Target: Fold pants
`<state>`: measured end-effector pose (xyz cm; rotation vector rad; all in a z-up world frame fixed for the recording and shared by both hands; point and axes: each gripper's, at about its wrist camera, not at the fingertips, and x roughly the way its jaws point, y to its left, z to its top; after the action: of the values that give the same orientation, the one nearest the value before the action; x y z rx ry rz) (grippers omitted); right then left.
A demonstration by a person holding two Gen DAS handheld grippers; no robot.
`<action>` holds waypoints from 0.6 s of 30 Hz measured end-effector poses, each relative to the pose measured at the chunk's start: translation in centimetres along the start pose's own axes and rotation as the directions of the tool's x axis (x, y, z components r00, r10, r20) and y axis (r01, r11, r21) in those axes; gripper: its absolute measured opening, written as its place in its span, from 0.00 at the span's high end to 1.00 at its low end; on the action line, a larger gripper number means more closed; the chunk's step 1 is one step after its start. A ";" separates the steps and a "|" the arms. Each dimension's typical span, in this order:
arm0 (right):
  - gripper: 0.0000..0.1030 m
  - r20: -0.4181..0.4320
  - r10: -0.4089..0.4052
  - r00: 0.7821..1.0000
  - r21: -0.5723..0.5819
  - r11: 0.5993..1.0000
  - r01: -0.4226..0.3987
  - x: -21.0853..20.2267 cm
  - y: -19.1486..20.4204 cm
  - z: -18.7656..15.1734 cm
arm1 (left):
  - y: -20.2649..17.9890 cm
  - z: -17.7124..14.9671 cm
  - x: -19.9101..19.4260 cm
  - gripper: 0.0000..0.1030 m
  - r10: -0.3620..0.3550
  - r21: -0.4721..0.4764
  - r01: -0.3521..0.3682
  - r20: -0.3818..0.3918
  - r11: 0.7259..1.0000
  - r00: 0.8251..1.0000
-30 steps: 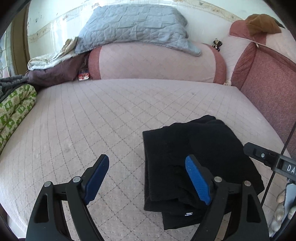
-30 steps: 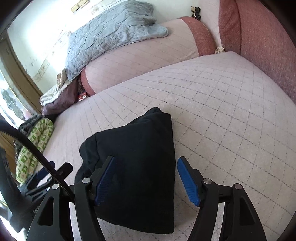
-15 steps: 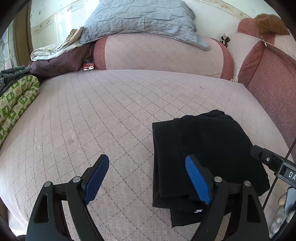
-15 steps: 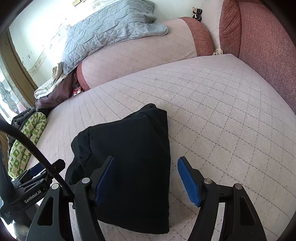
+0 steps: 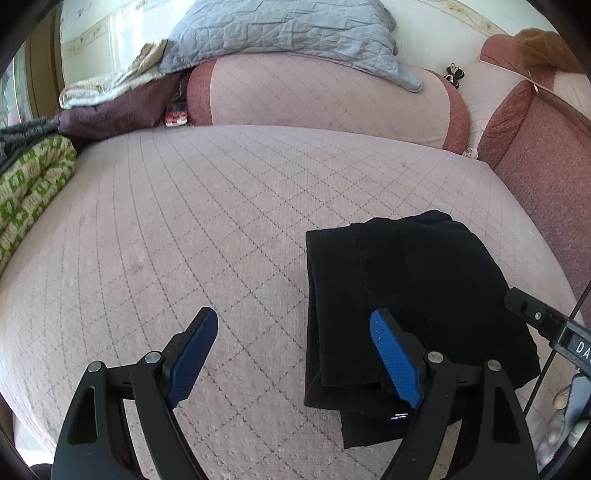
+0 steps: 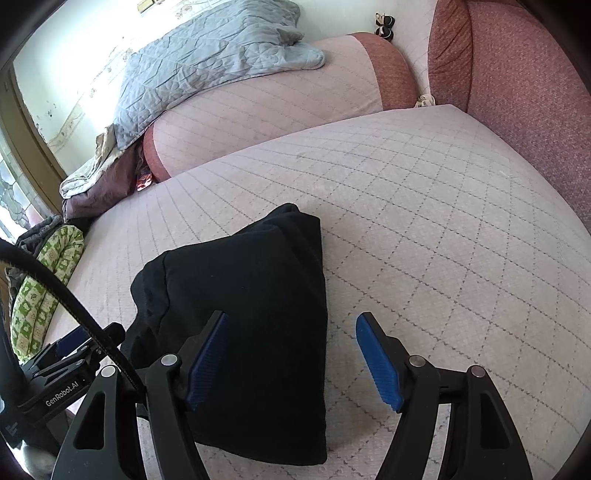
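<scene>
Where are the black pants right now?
The folded black pants lie on the pink quilted bed, low and right in the left view, behind the left claw's right finger.

one folded black pants (image 5: 417, 295), two claws (image 5: 295, 354) (image 6: 291, 354), one grey quilt (image 5: 288, 33), one green-patterned blanket (image 5: 29, 192)

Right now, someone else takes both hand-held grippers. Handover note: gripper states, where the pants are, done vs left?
Left hand-held gripper: open, holds nothing, above the bed beside the pants' left edge.
Right hand-held gripper: open, holds nothing, over the pants' right edge.
Black pants: lying on the pink quilted bed cover, folded into a compact stack and free of both grippers.
Done: the folds appear complete; several layers are stacked.
Left: in the left wrist view, a bottom layer with a small white logo sticks out at the near edge. Tuck or square it if a neat stack is wanted; otherwise the job looks finished.
</scene>
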<state>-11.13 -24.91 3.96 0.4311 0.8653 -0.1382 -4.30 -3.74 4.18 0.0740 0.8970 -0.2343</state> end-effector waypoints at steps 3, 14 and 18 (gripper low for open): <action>0.26 0.004 0.003 1.000 0.011 1.000 -0.003 0.0 -0.2 0.0 | 1.6 0.3 0.6 0.19 -0.094 -0.089 0.090 -0.039 0.992 0.995; 0.23 -0.015 0.132 0.991 0.191 0.973 -0.127 0.2 -3.2 0.4 | 3.0 -0.3 4.7 0.19 -0.449 -0.297 0.393 -0.151 0.870 0.881; 0.23 -0.074 0.147 0.986 0.234 0.964 -0.127 1.7 -3.8 1.3 | 0.9 0.0 6.2 0.14 -0.483 -0.255 0.434 -0.180 0.864 0.857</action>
<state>-10.28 -28.81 2.23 0.7160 0.9093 -0.0910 -0.40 -3.91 -0.67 -0.3198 1.1694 -0.5899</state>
